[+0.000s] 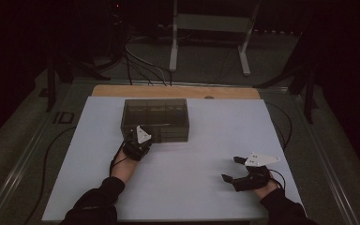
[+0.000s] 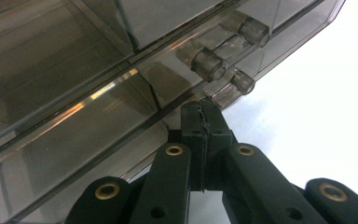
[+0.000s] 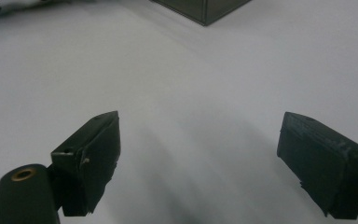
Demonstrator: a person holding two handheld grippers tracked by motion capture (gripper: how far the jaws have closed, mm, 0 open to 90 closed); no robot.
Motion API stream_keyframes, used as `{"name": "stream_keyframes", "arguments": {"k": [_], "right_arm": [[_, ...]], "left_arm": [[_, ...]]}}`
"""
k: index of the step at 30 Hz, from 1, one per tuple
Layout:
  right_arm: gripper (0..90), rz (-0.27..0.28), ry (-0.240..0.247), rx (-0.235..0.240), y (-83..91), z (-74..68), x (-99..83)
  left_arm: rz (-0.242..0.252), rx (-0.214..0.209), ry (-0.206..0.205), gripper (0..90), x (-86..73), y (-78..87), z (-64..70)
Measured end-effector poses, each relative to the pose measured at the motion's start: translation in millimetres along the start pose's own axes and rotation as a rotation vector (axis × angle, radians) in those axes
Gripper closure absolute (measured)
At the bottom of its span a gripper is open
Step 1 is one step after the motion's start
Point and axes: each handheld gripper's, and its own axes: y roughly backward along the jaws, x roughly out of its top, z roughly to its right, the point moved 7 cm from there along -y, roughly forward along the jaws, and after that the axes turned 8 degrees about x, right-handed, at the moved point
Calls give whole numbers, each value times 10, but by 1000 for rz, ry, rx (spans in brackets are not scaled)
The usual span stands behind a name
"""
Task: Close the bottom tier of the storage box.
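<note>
Two tongs out: my left gripper (image 1: 139,140), jaws pressed together, noses the latch on the smoky box (image 1: 155,114) near the table's (image 1: 192,187) far edge, possibly pinching its tab; right gripper (image 1: 233,169) gapes idle by the near-right corner; next, lift the latch.

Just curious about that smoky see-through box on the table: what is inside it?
Through the tinted box only inner dividers show, making compartments; no contents are visible, though the dark walls hide much. The left hand-held gripper rests shut at its front edge.
</note>
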Motion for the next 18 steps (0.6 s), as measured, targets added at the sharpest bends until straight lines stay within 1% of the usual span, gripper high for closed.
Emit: {"name": "stream_keyframes", "arguments": {"k": [9,10,15,18], "right_arm": [[136,1,1,-1,5,2,0],[136,1,0,-3,8,5,-1],[136,0,-1,-4,9,7,-3],[136,1,0,-4,9,5,0]], "left_arm": [[-2,-10,1,900,-3,7,-11],[-1,-10,9,900,0,21,-24],[1,-11,17,898,3,66,-48],[-3,-20,19,880,7,101,-41]]}}
